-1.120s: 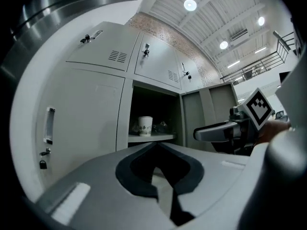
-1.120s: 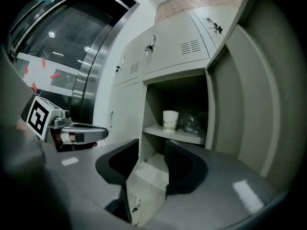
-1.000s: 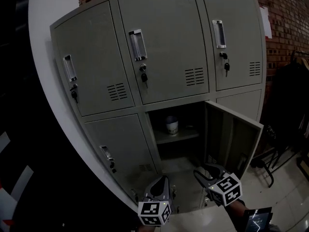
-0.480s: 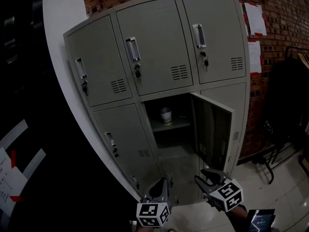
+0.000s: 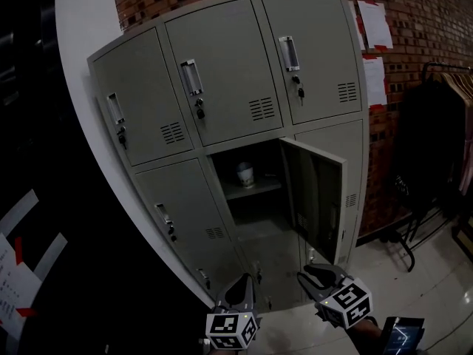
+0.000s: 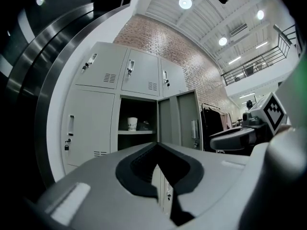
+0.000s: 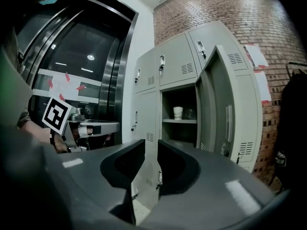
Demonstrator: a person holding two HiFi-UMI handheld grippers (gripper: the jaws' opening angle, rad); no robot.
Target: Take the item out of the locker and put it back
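A grey bank of lockers (image 5: pixel 222 87) stands against a brick wall. The lower middle compartment is open, its door (image 5: pixel 316 198) swung out to the right. A white paper cup (image 5: pixel 244 174) stands on the shelf inside, also seen as the cup (image 6: pixel 132 123) and the cup (image 7: pixel 178 112) in the gripper views. Both grippers hang low in front of the lockers, well short of the cup. My left gripper (image 5: pixel 246 279) (image 6: pixel 157 145) is shut with nothing in it. My right gripper (image 5: pixel 305 275) (image 7: pixel 151 145) shows a narrow gap; its jaws are closing on nothing.
The other locker doors are shut, keys hanging in their locks. Dark clothes hang on a rack (image 5: pixel 436 139) at the right, with papers (image 5: pixel 373 24) taped to the brick wall. A white curved wall (image 5: pixel 81 21) borders the lockers on the left. A phone screen (image 5: pixel 399 335) glows bottom right.
The head view has drawn back and turned, so the lockers look smaller and sit further left. Both grippers stay low at the bottom edge. The cup has not moved from its shelf.
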